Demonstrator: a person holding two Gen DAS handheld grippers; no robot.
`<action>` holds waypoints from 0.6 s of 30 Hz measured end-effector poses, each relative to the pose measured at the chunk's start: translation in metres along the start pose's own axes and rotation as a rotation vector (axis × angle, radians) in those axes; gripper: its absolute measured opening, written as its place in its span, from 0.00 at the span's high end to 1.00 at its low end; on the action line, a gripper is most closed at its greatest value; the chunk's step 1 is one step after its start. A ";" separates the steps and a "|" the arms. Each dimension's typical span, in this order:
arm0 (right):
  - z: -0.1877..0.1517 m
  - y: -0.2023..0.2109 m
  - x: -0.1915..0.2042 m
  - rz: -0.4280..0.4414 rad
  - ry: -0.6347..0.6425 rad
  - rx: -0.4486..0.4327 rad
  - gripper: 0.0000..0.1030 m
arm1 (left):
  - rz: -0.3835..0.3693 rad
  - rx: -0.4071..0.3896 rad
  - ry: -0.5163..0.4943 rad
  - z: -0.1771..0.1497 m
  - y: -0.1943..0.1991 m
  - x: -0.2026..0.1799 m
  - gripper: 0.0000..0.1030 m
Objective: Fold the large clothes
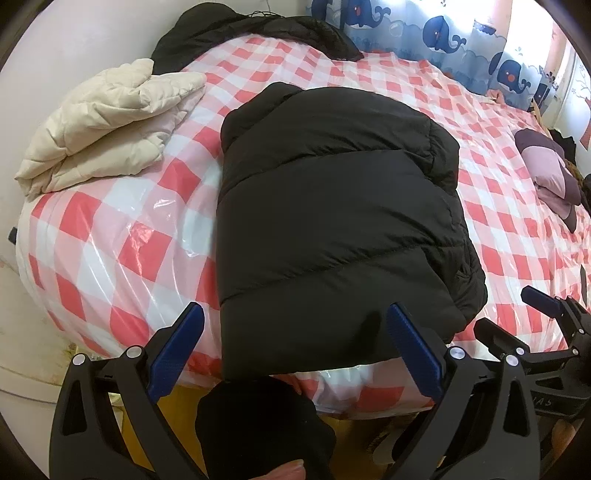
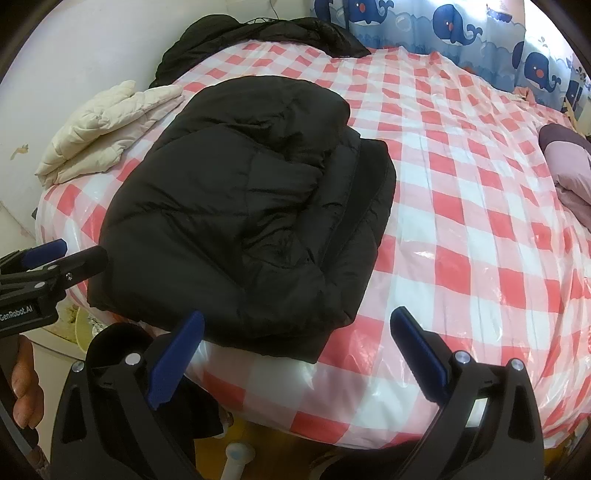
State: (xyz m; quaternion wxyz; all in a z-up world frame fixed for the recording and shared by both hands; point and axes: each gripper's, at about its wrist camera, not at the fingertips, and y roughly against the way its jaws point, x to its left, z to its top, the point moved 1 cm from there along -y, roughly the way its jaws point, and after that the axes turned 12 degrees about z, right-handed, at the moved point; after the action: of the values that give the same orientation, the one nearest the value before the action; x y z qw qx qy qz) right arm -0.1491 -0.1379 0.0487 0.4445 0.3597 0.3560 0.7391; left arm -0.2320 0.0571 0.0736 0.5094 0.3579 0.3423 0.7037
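Observation:
A black puffer jacket [image 1: 332, 221] lies folded into a compact bundle on the bed, near its front edge; it also shows in the right wrist view [image 2: 240, 221]. My left gripper [image 1: 295, 350] is open and empty, hovering just in front of the jacket's near edge. My right gripper [image 2: 295, 354] is open and empty, in front of the jacket's right corner. The right gripper shows at the right edge of the left wrist view [image 1: 517, 317]. The left gripper shows at the left edge of the right wrist view [image 2: 55, 258].
The bed is covered with a red-and-white checked plastic sheet [image 1: 129, 240]. A folded cream quilted jacket [image 1: 103, 125] lies at the left. Another black garment [image 1: 251, 33] lies at the far edge by the wall. A purple pillow [image 1: 550, 173] sits at the right. Whale-print curtain [image 1: 443, 33] behind.

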 end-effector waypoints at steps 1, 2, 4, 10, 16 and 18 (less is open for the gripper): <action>0.000 -0.001 0.000 0.000 -0.001 0.001 0.06 | 0.001 -0.002 -0.003 -0.001 0.001 -0.002 0.08; 0.000 -0.001 0.000 0.001 -0.002 0.002 0.06 | 0.003 -0.004 -0.006 -0.002 0.002 -0.003 0.08; 0.000 -0.002 0.000 0.001 -0.001 0.002 0.06 | 0.009 -0.006 -0.008 -0.003 0.003 -0.004 0.08; -0.001 -0.006 0.002 0.004 0.002 0.009 0.06 | 0.006 -0.015 -0.008 -0.003 0.005 -0.004 0.08; -0.001 -0.008 0.003 0.002 0.004 0.013 0.06 | -0.001 -0.015 -0.007 -0.004 0.005 -0.003 0.08; -0.001 -0.008 0.003 0.003 0.005 0.014 0.06 | -0.007 -0.014 -0.006 -0.004 0.005 -0.003 0.08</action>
State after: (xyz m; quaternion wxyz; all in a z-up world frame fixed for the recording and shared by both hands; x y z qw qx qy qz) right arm -0.1477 -0.1331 0.0424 0.4399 0.3616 0.3617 0.7382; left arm -0.2366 0.0526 0.0751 0.5155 0.3552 0.3371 0.7031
